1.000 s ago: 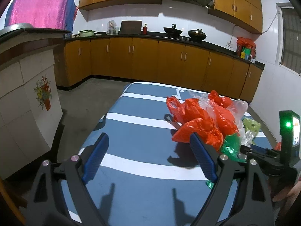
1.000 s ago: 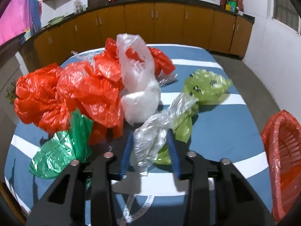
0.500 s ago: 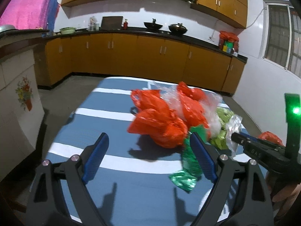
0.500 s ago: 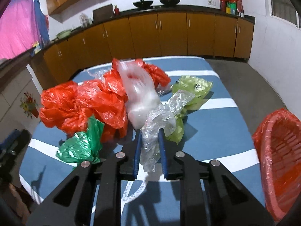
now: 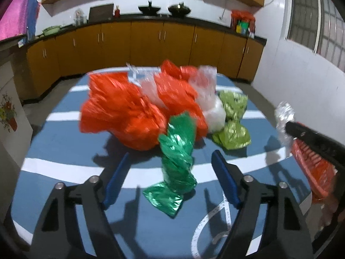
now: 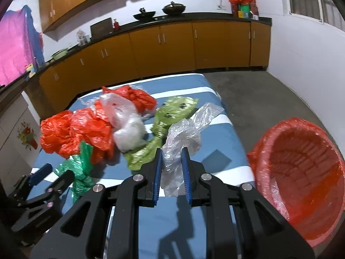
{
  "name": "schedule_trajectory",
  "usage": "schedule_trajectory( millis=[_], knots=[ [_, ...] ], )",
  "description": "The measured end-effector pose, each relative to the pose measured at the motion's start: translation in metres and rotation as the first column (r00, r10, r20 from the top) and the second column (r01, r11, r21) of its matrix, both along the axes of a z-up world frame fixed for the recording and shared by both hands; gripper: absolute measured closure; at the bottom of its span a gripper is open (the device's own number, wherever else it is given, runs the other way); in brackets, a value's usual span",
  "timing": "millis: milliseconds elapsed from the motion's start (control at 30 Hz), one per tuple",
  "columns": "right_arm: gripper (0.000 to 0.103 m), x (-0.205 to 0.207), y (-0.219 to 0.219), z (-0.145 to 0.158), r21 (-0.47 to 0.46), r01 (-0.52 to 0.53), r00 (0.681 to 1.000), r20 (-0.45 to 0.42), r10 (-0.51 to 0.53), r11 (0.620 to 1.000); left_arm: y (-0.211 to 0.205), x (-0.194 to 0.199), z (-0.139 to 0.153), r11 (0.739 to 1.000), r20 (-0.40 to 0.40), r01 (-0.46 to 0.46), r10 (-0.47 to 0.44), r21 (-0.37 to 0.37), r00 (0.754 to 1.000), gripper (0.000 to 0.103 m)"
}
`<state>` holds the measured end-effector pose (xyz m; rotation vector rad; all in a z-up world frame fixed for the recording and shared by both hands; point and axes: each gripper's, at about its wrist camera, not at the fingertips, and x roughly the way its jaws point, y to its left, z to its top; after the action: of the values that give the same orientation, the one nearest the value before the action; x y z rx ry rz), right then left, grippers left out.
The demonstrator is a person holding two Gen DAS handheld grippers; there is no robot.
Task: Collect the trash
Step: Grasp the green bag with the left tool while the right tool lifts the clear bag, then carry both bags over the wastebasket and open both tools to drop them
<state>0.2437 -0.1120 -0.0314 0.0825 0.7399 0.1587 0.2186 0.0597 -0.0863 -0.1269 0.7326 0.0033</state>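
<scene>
My right gripper (image 6: 171, 160) is shut on a clear plastic bag (image 6: 183, 138) and holds it lifted above the table, left of a red basket (image 6: 301, 172) lined with red plastic. The clear bag also shows in the left wrist view (image 5: 283, 116). My left gripper (image 5: 170, 164) is open, its fingers either side of a green plastic bag (image 5: 176, 157) that lies on the blue striped table (image 5: 64, 142). Behind the green bag lie orange bags (image 5: 125, 112), a white bag (image 5: 211, 108) and a yellow-green bag (image 5: 234, 127).
The table's right edge drops to a grey floor (image 6: 269, 95). Wooden kitchen cabinets (image 6: 172, 49) run along the back wall. A tiled counter (image 5: 8, 99) stands to the left of the table.
My right gripper closed on the clear bag, lifted it and carried it right toward the red basket. My left gripper swung right and moved in around the green bag.
</scene>
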Motion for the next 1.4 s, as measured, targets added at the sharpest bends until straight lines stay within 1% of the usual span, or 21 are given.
schedule_trajectory(
  millis=[33, 167, 200, 233, 300, 367, 533, 633, 767, 933, 1200, 1400],
  knots=[
    [0.084, 0.0, -0.002, 0.0, 0.0, 0.003, 1.0, -0.002, -0.003, 1.0, -0.002, 0.003, -0.004, 1.0, -0.017, 0.002, -0.002, -0.001, 1.0, 0.032],
    [0.084, -0.002, -0.009, -0.004, 0.0, 0.01, 1.0, -0.005, -0.01, 1.0, -0.004, 0.016, -0.02, 1.0, -0.08, -0.008, 0.007, -0.019, 0.997, 0.043],
    [0.084, -0.002, -0.009, -0.003, 0.0, 0.011, 1.0, -0.006, -0.011, 1.0, -0.001, 0.019, -0.022, 1.0, -0.088, -0.01, 0.008, -0.025, 0.996, 0.047],
    [0.084, -0.002, -0.01, -0.004, 0.001, 0.013, 1.0, -0.005, -0.013, 1.0, -0.001, 0.021, -0.024, 0.999, -0.097, -0.012, 0.009, -0.032, 0.995, 0.05],
    [0.084, -0.004, -0.013, -0.004, 0.004, 0.017, 1.0, -0.005, -0.017, 1.0, 0.001, 0.025, -0.027, 0.999, -0.11, -0.009, 0.003, -0.052, 0.994, 0.064],
    [0.084, -0.005, -0.016, -0.004, 0.006, 0.021, 1.0, -0.004, -0.021, 1.0, 0.002, 0.027, -0.028, 0.998, -0.114, -0.002, -0.006, -0.068, 0.993, 0.07],
    [0.084, -0.011, -0.025, 0.0, 0.015, 0.029, 1.0, 0.002, -0.029, 0.999, 0.002, 0.023, -0.021, 0.997, -0.091, 0.012, -0.019, -0.082, 0.996, 0.072],
    [0.084, -0.016, -0.029, 0.004, 0.022, 0.036, 0.999, 0.011, -0.036, 0.999, -0.002, 0.018, -0.013, 0.996, -0.071, 0.027, -0.033, -0.088, 0.997, 0.072],
    [0.084, -0.024, -0.039, 0.01, 0.028, 0.052, 0.998, 0.024, -0.052, 0.998, -0.013, 0.012, 0.002, 0.994, -0.04, 0.056, -0.06, -0.093, 0.997, 0.072],
    [0.084, -0.035, -0.058, 0.017, 0.031, 0.085, 0.996, 0.038, -0.086, 0.996, -0.035, 0.007, 0.023, 0.987, 0.001, 0.12, -0.12, -0.106, 0.993, 0.072],
    [0.084, -0.053, -0.098, 0.024, 0.04, 0.161, 0.985, 0.056, -0.163, 0.986, -0.084, 0.004, 0.045, 0.968, 0.042, 0.231, -0.228, -0.101, 0.973, 0.072],
    [0.084, -0.07, -0.134, 0.026, 0.044, 0.237, 0.969, 0.064, -0.24, 0.97, -0.123, 0.005, 0.053, 0.94, 0.049, 0.325, -0.321, -0.105, 0.946, 0.072]
  ],
)
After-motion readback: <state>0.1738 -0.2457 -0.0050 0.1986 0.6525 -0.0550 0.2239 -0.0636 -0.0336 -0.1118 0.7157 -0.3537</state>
